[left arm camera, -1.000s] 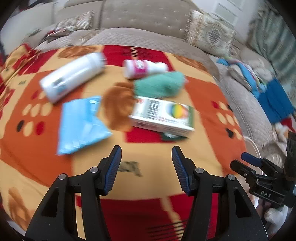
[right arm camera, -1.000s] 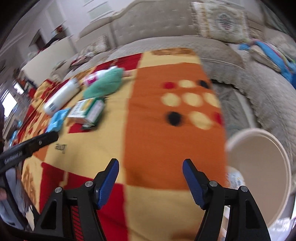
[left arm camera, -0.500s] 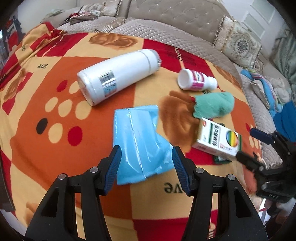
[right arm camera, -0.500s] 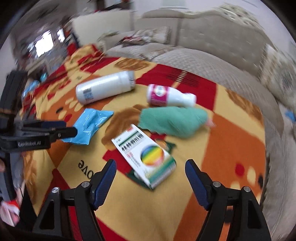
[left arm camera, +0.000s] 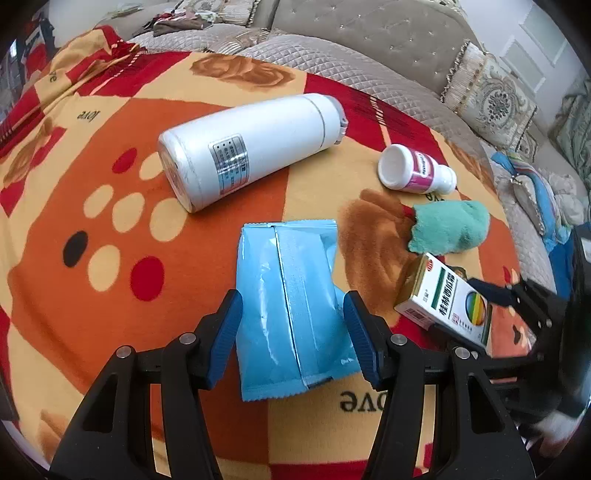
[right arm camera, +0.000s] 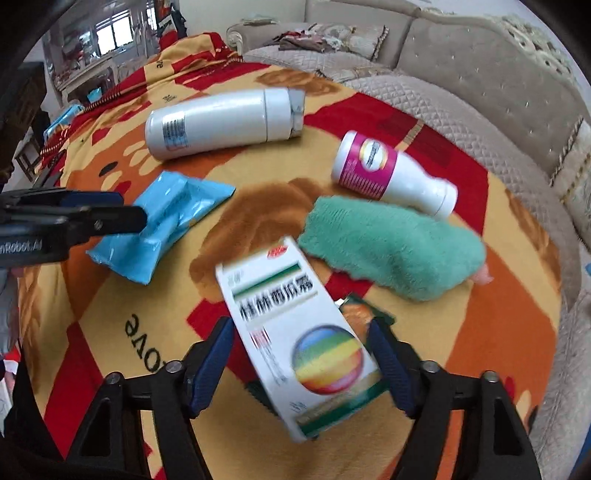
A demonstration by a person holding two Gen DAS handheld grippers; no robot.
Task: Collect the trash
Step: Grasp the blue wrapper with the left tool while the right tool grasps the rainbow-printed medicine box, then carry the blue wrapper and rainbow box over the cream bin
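A blue plastic packet [left arm camera: 291,299] lies flat on the patterned blanket. My left gripper [left arm camera: 293,323] is open with a finger on each side of the packet's near half, not closed on it. A white medicine box with a rainbow ball [right arm camera: 299,343] lies between the open fingers of my right gripper [right arm camera: 301,356]; it also shows in the left wrist view [left arm camera: 447,302]. A small dark green and orange wrapper [right arm camera: 364,314] pokes out from under the box. In the right wrist view the packet [right arm camera: 162,229] lies by my left gripper's fingers [right arm camera: 92,218].
A large white flask [left arm camera: 251,149] lies on its side at the back. A small white bottle with a pink label [left arm camera: 415,170] and a green fluffy cloth [left arm camera: 448,229] lie at the right. A grey sofa [left arm camera: 369,33] with cushions runs behind the blanket.
Both grippers have moved forward and down: the left now straddles the blue packet, the right now straddles the medicine box. Both stay open.
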